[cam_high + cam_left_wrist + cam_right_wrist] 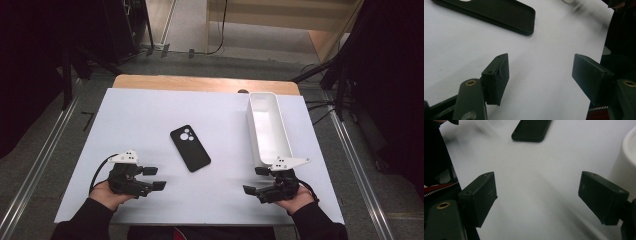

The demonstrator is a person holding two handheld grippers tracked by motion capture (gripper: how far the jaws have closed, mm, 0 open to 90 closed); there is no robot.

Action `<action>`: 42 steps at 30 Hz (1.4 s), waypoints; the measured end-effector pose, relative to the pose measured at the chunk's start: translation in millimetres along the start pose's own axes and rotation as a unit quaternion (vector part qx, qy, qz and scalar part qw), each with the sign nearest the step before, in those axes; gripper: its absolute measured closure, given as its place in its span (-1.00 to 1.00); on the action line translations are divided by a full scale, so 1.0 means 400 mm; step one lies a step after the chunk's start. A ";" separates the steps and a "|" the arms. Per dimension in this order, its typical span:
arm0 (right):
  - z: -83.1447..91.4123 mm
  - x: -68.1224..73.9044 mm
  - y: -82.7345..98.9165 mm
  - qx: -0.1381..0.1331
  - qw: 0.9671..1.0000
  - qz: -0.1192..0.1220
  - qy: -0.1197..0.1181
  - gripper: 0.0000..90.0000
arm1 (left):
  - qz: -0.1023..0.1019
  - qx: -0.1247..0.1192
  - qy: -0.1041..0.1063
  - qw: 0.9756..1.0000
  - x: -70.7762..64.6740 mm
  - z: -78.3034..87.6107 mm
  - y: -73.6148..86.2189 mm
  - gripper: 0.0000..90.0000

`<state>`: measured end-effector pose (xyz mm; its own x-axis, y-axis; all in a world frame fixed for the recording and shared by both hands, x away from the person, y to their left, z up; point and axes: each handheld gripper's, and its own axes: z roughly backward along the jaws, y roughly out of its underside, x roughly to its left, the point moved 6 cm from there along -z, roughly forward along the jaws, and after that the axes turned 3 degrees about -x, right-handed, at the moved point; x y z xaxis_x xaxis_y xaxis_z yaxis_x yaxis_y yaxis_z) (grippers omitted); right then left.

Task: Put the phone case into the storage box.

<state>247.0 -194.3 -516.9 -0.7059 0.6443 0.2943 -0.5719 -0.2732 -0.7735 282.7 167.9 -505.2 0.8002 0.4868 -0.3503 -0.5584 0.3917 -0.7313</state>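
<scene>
A black phone case (190,148) lies flat in the middle of the white table (150,115), camera cut-outs toward the far side; its end also appears in the left gripper view (496,13) and the right gripper view (531,130). My left gripper (154,178) rests near the front left, pointing right, jaws open with nothing between them (540,77). My right gripper (255,180) rests near the front right, pointing left, open and empty too (537,200). Both sit a short way in front of the case, on either side of it.
A long white rectangular bin (268,127) stands at the right of the table, just beyond my right gripper; its rounded wall (627,167) is close to the right jaw. A wooden strip (205,84) runs along the table's far edge. Floor rails flank the table.
</scene>
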 end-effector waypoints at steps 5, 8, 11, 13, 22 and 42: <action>0.000 0.002 0.000 0.001 1.000 -0.002 -0.003 -0.70 | 0.001 -0.002 0.003 1.000 0.001 0.000 -0.001 -0.35; 0.000 0.000 0.000 0.000 1.000 0.000 -0.001 -0.70 | 0.001 -0.002 0.002 1.000 0.001 0.000 -0.001 -0.35; 0.000 0.001 0.000 0.000 1.000 -0.001 -0.002 -0.70 | 0.001 -0.002 0.002 1.000 0.001 0.000 -0.001 -0.35; 0.000 0.001 0.001 0.002 1.000 -0.001 -0.003 -0.70 | 0.001 -0.002 0.002 1.000 0.002 0.000 -0.001 -0.35; 0.000 0.002 0.001 0.002 1.000 -0.002 -0.004 -0.70 | 0.016 0.002 -0.004 1.000 0.002 -0.002 -0.010 -0.35; 0.000 0.001 0.002 0.004 1.000 -0.004 -0.003 -0.70 | 0.032 -0.012 -0.055 0.998 0.048 -0.018 -0.045 -0.43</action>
<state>246.2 -194.4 -517.5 -0.7033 0.6422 0.3048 -0.5811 -0.2725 -0.7668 309.7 164.7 -503.0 0.7332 0.5940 -0.3311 -0.6013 0.3389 -0.7236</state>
